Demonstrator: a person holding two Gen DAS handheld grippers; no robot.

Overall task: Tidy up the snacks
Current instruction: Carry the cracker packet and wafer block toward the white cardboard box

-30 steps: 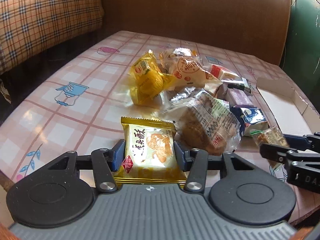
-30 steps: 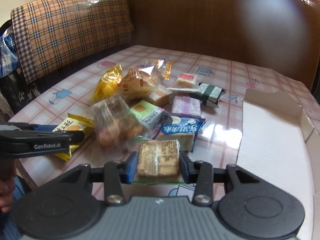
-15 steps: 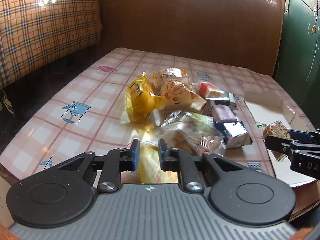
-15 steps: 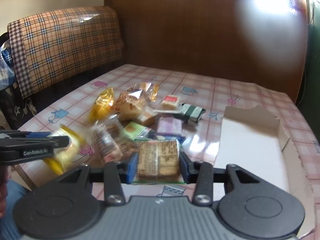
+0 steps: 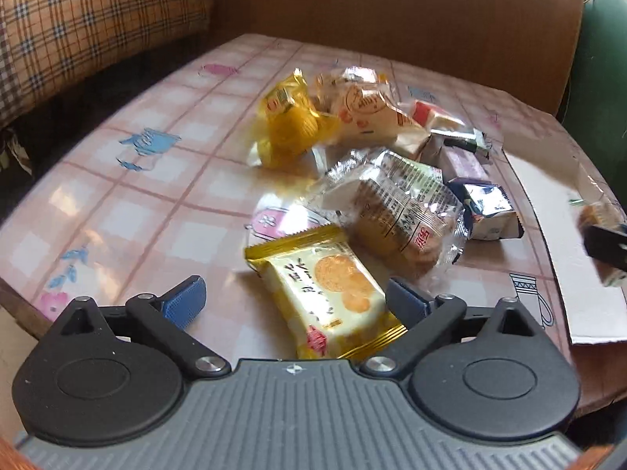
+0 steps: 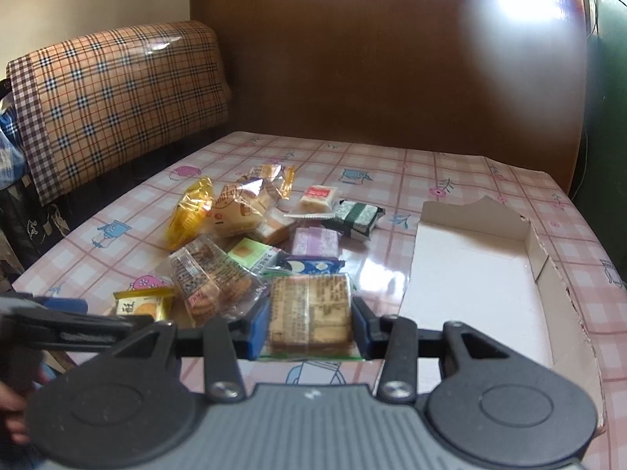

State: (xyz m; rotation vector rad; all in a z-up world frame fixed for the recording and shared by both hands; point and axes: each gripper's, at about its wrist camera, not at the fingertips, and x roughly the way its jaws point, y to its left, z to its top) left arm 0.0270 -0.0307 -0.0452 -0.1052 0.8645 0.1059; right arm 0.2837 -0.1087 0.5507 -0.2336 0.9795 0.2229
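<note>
A pile of wrapped snacks (image 6: 250, 231) lies on the checked table (image 5: 129, 180). My left gripper (image 5: 296, 297) is open, its jaws wide apart, and a gold-edged cracker packet (image 5: 327, 290) lies on the table between them, touching the right finger (image 5: 407, 303). The packet also shows in the right wrist view (image 6: 143, 305). My right gripper (image 6: 309, 323) is shut on a clear-wrapped brown biscuit bar (image 6: 309, 313), held above the table's front edge, left of the white cardboard box (image 6: 474, 274). The right gripper (image 5: 605, 241) shows blurred at the left wrist view's right edge.
A clear bag of cookies (image 5: 395, 215), a yellow packet (image 5: 288, 125) and a blue packet (image 5: 490, 211) lie beyond the left gripper. A plaid sofa (image 6: 117, 105) stands left of the table and a brown wooden panel (image 6: 392, 62) behind it.
My left gripper, shut on the gold cracker packet half a second ago, has opened and the packet lies on the table. The right gripper keeps its biscuit bar and has lifted.
</note>
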